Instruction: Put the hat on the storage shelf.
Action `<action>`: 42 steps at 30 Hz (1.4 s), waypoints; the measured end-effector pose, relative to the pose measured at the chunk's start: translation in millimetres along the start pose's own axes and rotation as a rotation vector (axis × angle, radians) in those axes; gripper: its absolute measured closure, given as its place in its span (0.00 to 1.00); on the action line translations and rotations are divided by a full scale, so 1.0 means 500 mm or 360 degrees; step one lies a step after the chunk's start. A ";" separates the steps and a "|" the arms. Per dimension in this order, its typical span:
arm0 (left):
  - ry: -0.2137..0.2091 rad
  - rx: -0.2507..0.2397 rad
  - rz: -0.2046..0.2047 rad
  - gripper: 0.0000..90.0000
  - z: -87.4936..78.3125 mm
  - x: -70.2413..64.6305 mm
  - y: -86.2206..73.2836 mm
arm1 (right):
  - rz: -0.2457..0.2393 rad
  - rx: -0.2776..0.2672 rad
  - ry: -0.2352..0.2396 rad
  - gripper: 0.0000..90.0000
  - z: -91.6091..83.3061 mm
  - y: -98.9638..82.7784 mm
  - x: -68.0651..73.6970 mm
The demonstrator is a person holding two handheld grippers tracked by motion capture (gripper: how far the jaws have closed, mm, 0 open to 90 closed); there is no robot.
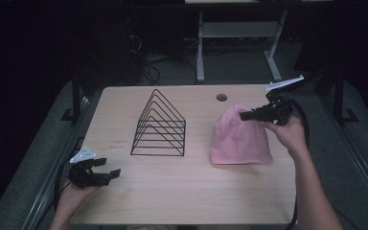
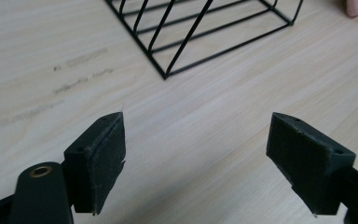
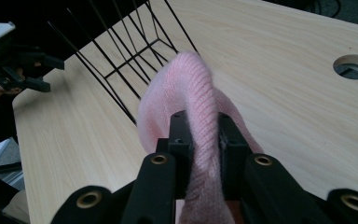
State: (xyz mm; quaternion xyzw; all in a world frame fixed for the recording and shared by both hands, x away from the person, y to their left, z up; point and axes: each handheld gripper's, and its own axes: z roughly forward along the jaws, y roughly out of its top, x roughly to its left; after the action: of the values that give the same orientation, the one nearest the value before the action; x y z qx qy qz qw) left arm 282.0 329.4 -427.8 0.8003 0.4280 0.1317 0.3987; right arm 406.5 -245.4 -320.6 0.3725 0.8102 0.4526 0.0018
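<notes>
A pink knitted hat (image 1: 239,136) hangs stretched upward at the right of the wooden table (image 1: 172,191), its lower edge still on the surface. My right gripper (image 1: 246,115) is shut on the hat's upper fold; in the right gripper view the pink knit (image 3: 200,112) is squeezed between the two black pads (image 3: 179,140). A black wire rack (image 1: 160,125) with triangular dividers stands at the table's middle. My left gripper (image 1: 115,173) rests near the front left corner, open, and in the left gripper view its fingertips (image 2: 105,154) stand wide apart over bare wood.
A round cable hole (image 1: 222,97) is cut in the table's far edge behind the hat. A white desk frame (image 1: 239,33) stands on the floor beyond the table. The rack's corner (image 2: 165,74) lies just ahead of the left gripper.
</notes>
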 end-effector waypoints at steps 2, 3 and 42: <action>-0.0022 -0.0014 0.0020 0.22 -0.006 -0.001 0.010 | -0.0008 -0.0005 -0.0003 0.88 -0.006 0.003 0.003; -0.0033 -0.0017 0.0029 0.22 -0.009 -0.001 0.014 | -0.0016 -0.0014 -0.0007 0.88 -0.010 0.005 0.005; -0.0455 -0.0070 0.0488 0.27 -0.050 -0.115 0.274 | -0.0249 -0.0141 -0.0011 0.88 -0.120 0.114 0.105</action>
State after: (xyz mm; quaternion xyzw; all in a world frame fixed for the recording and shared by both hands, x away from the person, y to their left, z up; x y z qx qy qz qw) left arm 313.2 253.6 -301.1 0.8578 0.2371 0.0852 0.4480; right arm 382.2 -239.8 -225.8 0.3091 0.8160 0.4851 0.0564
